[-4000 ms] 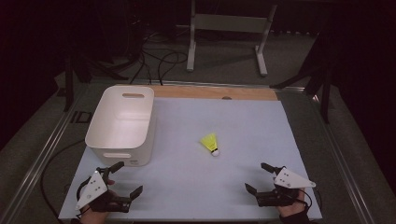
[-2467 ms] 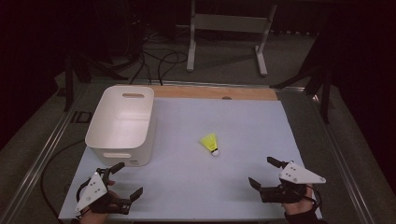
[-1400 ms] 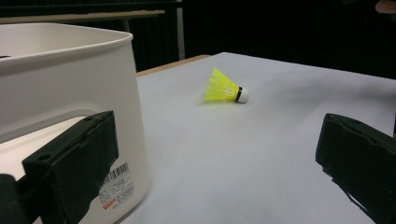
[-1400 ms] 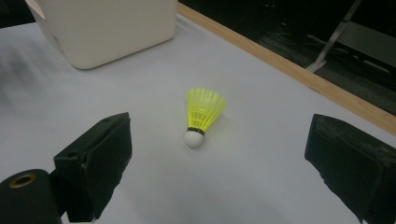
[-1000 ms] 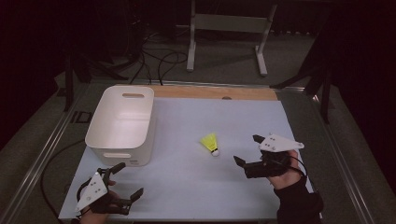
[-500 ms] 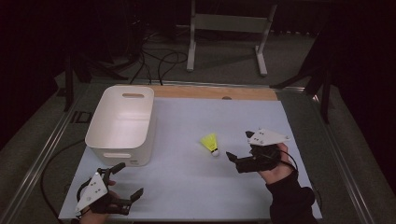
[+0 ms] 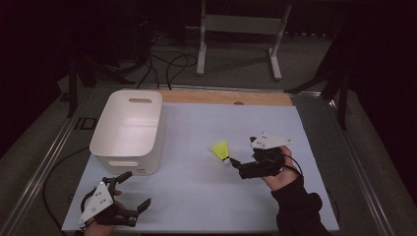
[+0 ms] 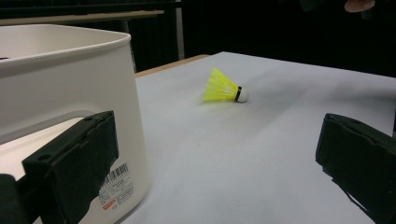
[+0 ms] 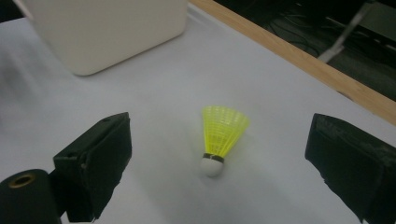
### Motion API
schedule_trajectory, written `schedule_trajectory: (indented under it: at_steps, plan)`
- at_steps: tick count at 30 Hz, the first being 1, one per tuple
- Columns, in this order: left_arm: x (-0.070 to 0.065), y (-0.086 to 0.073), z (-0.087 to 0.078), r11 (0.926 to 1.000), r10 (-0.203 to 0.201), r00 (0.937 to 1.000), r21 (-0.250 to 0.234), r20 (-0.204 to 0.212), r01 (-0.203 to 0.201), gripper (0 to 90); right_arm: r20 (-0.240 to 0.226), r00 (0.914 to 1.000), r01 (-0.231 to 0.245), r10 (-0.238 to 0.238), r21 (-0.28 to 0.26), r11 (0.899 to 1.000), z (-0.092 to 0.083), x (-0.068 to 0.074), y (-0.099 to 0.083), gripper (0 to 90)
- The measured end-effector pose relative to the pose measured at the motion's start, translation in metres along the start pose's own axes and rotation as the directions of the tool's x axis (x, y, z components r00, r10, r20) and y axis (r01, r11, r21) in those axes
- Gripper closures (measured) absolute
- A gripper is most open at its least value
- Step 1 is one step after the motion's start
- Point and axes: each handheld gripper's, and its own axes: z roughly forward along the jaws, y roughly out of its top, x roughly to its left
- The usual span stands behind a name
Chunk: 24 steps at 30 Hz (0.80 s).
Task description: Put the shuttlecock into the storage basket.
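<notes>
A yellow shuttlecock (image 7: 222, 151) with a white cork lies on its side on the pale blue mat (image 7: 196, 196), right of centre. My right gripper (image 7: 237, 167) is open just to the right of it, jaws pointing left at the cork. In the right gripper view the shuttlecock (image 9: 222, 135) lies between and just beyond the two spread jaws of the right gripper (image 9: 219, 154), cork nearest. My left gripper (image 7: 137, 189) rests open at the front left, close to the white bin (image 7: 129, 129). The left gripper (image 8: 217, 158) faces the shuttlecock (image 8: 224, 87) farther off.
The white bin (image 8: 56, 93) stands at the mat's left side, its front wall near my left jaw. A wooden strip (image 7: 221, 97) runs along the table's far edge. A metal stand (image 7: 236, 24) and cables are on the floor beyond.
The right gripper has moved from the front right of the mat forward and left, up to the shuttlecock. The left gripper and the shuttlecock have stayed put.
</notes>
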Motion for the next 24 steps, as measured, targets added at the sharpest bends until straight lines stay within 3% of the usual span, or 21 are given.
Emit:
schedule_trajectory:
  at_steps: [5, 24]
  plan:
    - [0.000, 0.000, 0.000, 1.0000, 0.001, 1.0000, 0.000, 0.003, -0.001, 0.0, -0.001, 0.9996, -0.029, 0.029, 0.045, 0.999, 0.012, 0.002, 0.004, 7.1]
    - [0.001, 0.000, 0.000, 1.0000, -0.008, 0.9999, -0.005, 0.007, 0.008, 0.0, -0.014, 0.9982, -0.055, 0.058, 0.162, 0.985, 0.048, 0.008, 0.003, 7.0]
